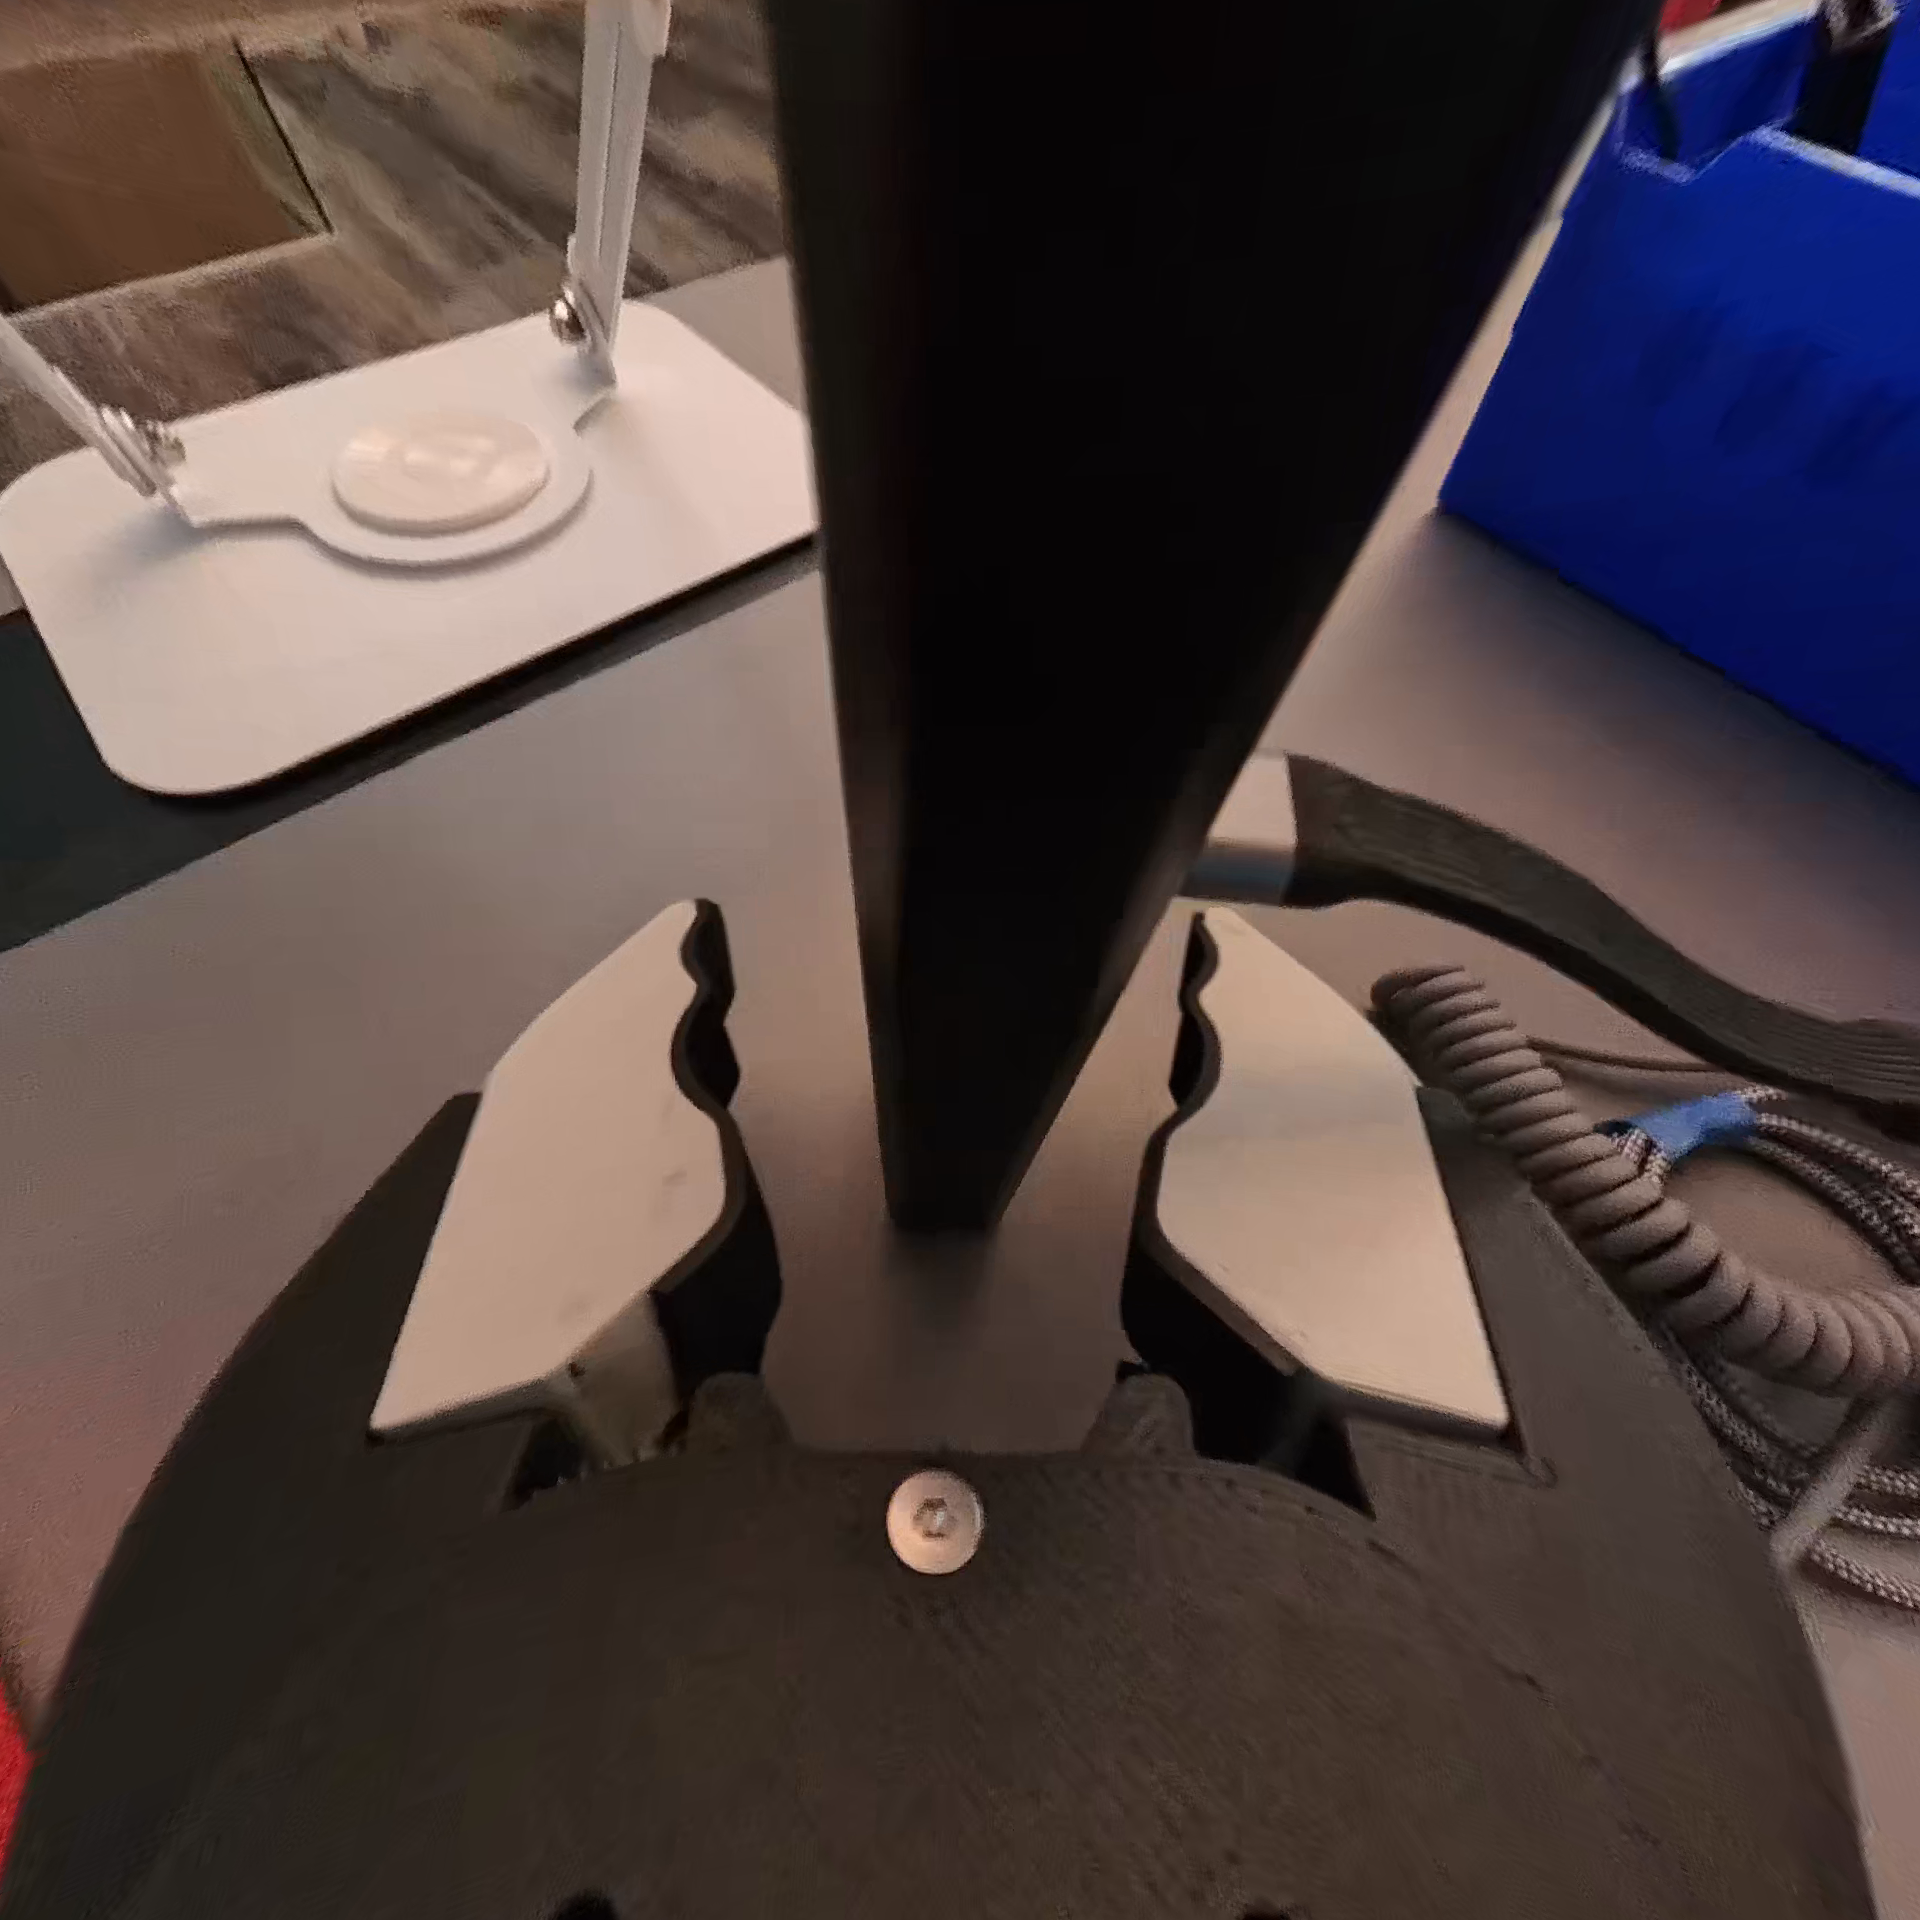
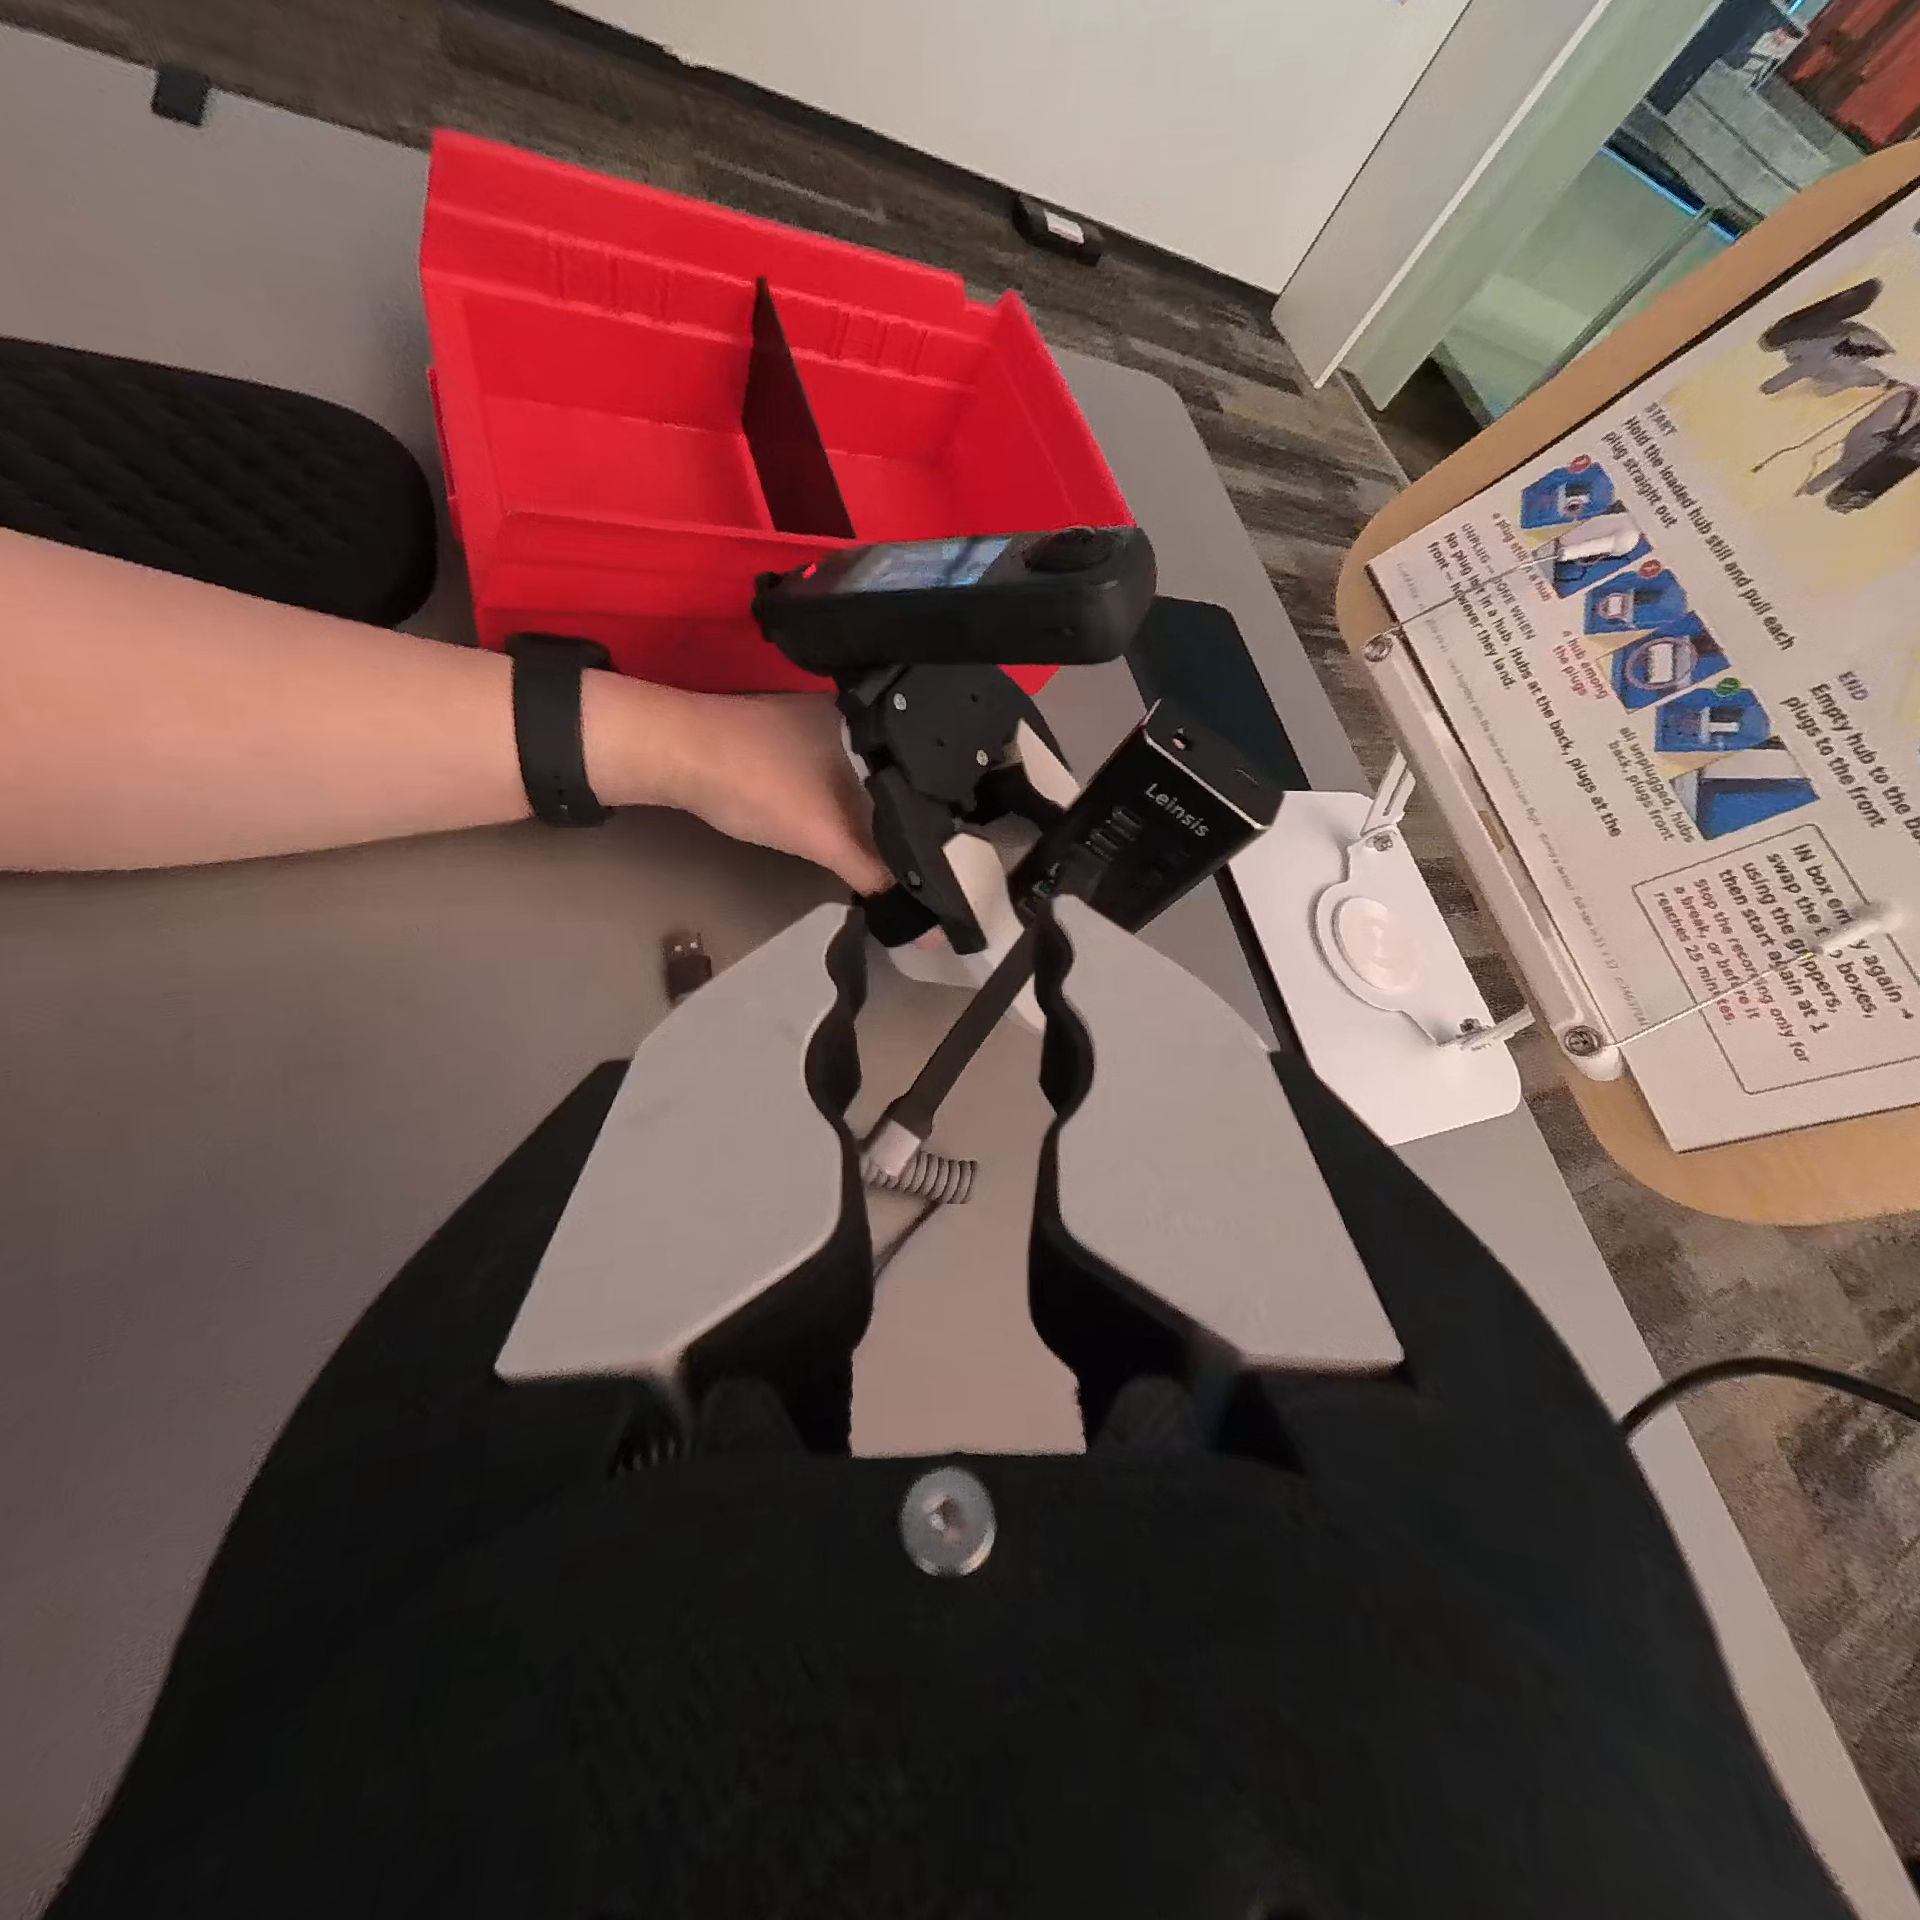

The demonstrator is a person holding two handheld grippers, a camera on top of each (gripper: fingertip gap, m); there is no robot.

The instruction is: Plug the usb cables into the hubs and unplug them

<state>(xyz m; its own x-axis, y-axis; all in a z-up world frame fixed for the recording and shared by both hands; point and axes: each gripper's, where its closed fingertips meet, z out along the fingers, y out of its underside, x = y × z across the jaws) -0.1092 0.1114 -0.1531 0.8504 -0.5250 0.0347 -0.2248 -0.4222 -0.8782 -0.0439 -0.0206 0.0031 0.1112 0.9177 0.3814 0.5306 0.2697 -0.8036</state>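
Observation:
In the left wrist view a black USB hub [image 1: 987, 623] stands tilted between the jaws of my left gripper [image 1: 951, 925]. The jaws are open, with table showing on both sides of the hub. In the right wrist view the same hub [image 2: 1153, 831] leans beside the left gripper [image 2: 925, 894], which a hand [image 2: 727, 790] holds. A flat black cable [image 2: 966, 1029] runs from the hub's port side down to a white plug [image 2: 894, 1143]. It passes between the open jaws of my right gripper [image 2: 948, 930] without touching them.
A red divided bin [image 2: 727, 447] stands behind the hub, a blue bin [image 1: 1714, 416] at the right. A coiled cable [image 1: 1558, 1174] and braided cables [image 1: 1818, 1195] lie nearby. A small USB plug [image 2: 686, 956] lies loose. A white stand base [image 2: 1371, 977] carries an instruction board [image 2: 1714, 727]. The grippers' ends are close to 20 cm from one another. To the small USB plug [image 2: 686, 956]: left tips about 15 cm, right tips about 20 cm.

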